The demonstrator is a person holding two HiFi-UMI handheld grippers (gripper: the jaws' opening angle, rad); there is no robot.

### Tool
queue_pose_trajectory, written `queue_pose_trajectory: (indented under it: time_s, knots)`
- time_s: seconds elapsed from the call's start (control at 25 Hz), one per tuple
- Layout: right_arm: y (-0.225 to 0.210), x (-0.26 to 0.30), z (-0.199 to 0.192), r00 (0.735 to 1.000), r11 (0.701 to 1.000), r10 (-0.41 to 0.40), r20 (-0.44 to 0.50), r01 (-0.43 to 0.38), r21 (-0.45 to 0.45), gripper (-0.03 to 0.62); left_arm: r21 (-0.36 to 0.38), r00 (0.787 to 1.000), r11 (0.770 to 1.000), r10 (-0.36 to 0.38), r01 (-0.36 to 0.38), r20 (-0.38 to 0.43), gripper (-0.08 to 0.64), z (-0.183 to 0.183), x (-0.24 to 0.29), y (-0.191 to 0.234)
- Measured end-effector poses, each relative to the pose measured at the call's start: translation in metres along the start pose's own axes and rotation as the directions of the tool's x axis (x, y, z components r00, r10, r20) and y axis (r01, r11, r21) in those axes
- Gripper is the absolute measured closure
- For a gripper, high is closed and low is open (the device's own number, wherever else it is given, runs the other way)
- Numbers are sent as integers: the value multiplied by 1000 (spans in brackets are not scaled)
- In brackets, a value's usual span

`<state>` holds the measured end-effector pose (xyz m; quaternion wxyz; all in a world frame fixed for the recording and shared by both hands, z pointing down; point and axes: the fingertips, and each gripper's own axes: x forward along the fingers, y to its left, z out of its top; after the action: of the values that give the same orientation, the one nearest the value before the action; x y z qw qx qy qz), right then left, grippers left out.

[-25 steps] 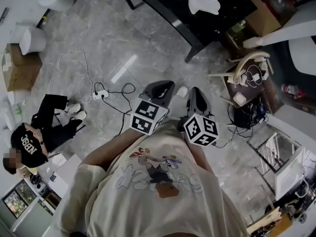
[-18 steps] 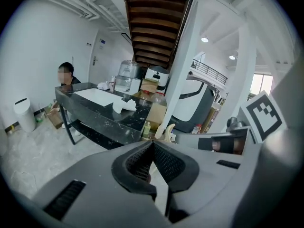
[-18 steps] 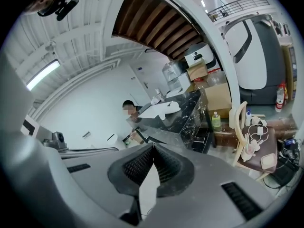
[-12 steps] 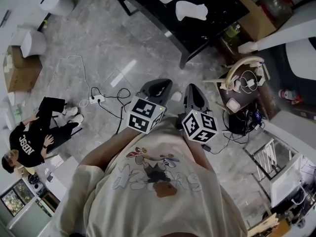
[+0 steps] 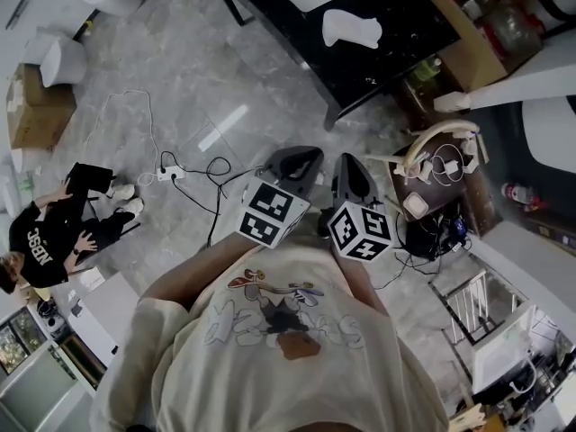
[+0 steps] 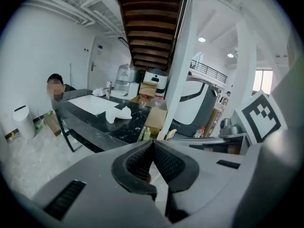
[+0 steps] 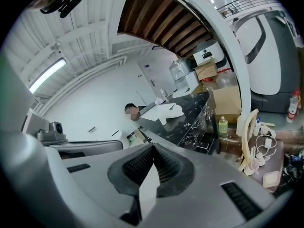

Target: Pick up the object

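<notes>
Before the shirt (image 5: 270, 349), left gripper (image 6: 152, 143) fingers (image 6: 137, 163) together, empty, right gripper (image 7: 153, 146) likewise.

Floor (image 5: 198, 70): grey veined stone, polished, glare streaks. Bench (image 5: 396, 52): black veined top, glossy. Left tool (image 5: 292, 162) and right tool (image 5: 353, 174): matt grey plastic shells. Pads (image 6: 168, 163): black, ribbed, rubbery. Box (image 5: 36, 115): plain brown cardboard. Shirt (image 5: 279, 331): cream cloth, printed. Stair treads (image 6: 149, 27): brown wood.
</notes>
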<state>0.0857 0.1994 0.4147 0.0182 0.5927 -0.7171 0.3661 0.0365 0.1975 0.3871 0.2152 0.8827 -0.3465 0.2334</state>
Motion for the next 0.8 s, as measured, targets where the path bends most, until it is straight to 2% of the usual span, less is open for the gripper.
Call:
queue_pose_trajectory:
  time_s: [0.12,0.32,0.6,0.8]
  knots:
    - [-3,6,-8,999,1000,-7,-36,7,5,575,-52,1000,999,1,-2,-21,546,-8,3,6]
    - [-13,24,-5,998,1000,-28,-54,29,7,575,-91,999,996,-12,9,-33,546,-7,23,22]
    - [-27,54,18,997,998,-55,-45,56,15,575,-78,999,997,-31,29,-30,546,18,52,42]
    - [-31,90,40,997,997,-70,-41,71,22,575,-75,999,997,-36,32,-39,546,39,75,72]
